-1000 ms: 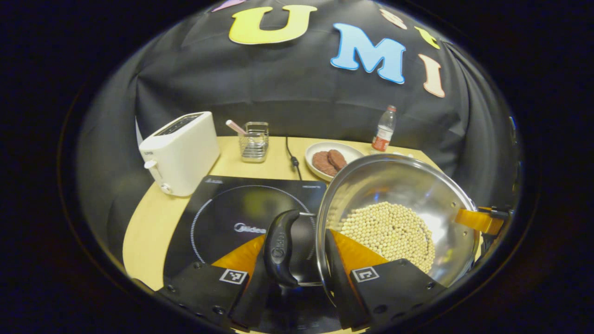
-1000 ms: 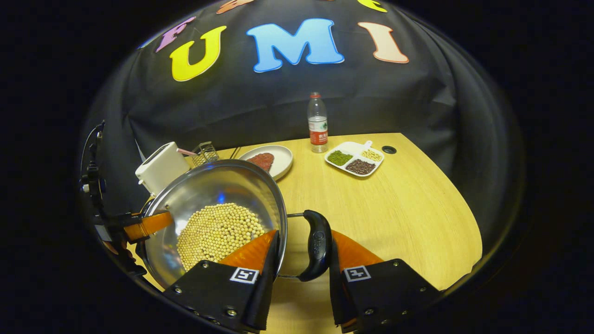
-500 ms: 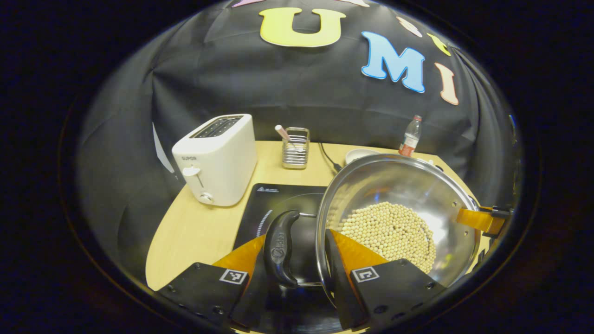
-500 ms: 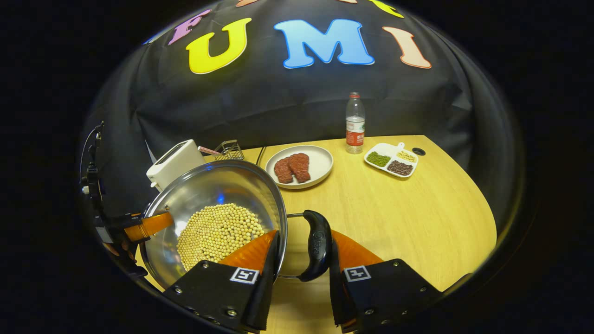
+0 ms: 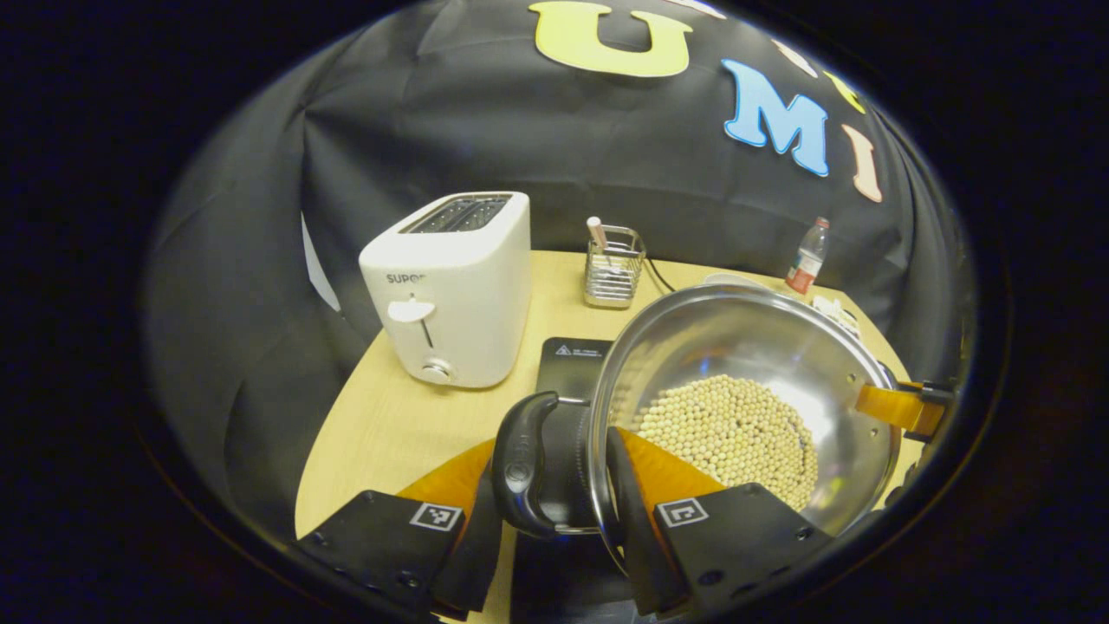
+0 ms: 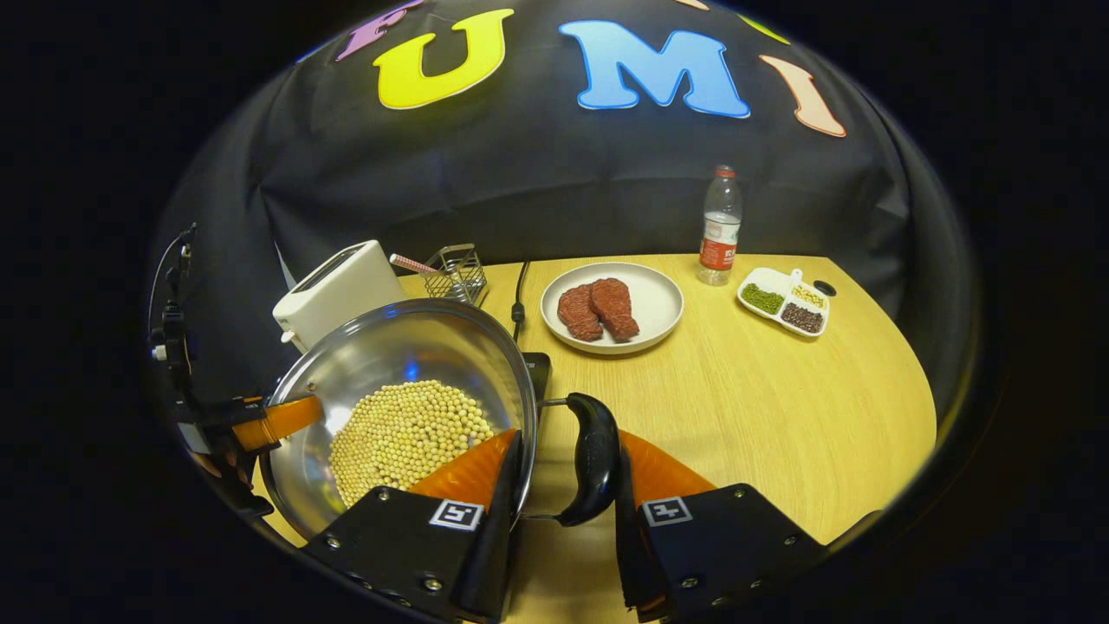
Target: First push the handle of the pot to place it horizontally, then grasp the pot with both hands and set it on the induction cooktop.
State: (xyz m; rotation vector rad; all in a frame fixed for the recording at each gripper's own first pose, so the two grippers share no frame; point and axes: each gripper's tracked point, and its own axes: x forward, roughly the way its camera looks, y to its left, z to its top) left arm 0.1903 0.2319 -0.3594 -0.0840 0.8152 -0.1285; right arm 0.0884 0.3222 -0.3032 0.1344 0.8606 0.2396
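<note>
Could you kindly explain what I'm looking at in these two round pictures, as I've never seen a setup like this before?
There is no robot here: a person holds a pair of tongs in each hand, and a small wide-angle camera rides on each. One picture looks forward along the left tongs, the other along the right tongs; their fingers show at the bottom of each view.

Together they hold a steel pot of pale beans. On each side one finger sits inside the rim and the other outside its black side handle, which lies flat.

On the wooden table are a white toaster, a wire holder, a black induction cooktop under the pot, a plate of meat, a bottle and a divided dish.
</note>
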